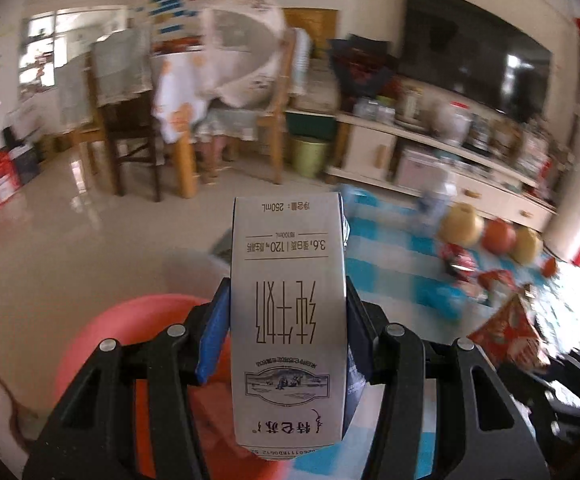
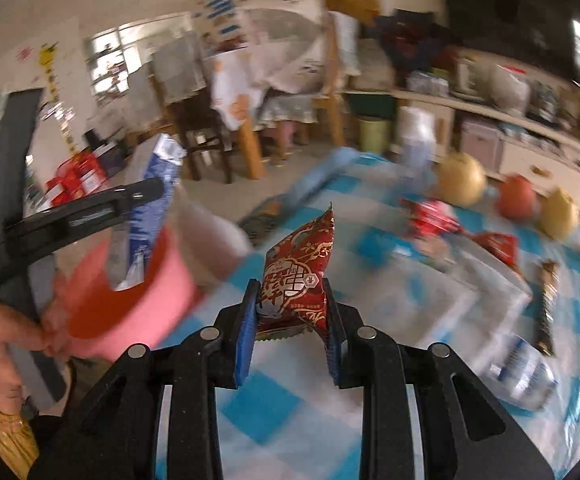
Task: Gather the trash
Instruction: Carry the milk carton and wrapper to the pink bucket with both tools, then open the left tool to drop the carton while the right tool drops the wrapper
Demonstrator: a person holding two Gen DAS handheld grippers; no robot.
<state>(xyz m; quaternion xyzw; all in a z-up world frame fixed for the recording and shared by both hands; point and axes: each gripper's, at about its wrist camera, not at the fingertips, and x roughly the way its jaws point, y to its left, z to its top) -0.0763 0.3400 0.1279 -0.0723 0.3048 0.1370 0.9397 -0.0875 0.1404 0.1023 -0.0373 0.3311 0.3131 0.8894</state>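
Note:
My left gripper (image 1: 288, 300) is shut on a white milk carton (image 1: 288, 312) and holds it upside down above a pink bin (image 1: 102, 336). In the right wrist view the left gripper (image 2: 138, 196) with the carton (image 2: 146, 216) hangs over the pink bin (image 2: 130, 316) at the table's left edge. My right gripper (image 2: 290, 300) is shut on a red snack packet (image 2: 296, 276) above the blue-checked tablecloth (image 2: 258, 412). More red wrappers (image 2: 434, 216) and a dark candy bar wrapper (image 2: 546, 308) lie on the table.
Two pears and an apple (image 2: 518, 200) sit at the table's far side. A clear plastic bottle (image 2: 518, 368) lies on its side at right. A standing bottle (image 2: 414, 144) is at the far edge. Chairs, a green bin (image 1: 310, 156) and a TV cabinet stand beyond.

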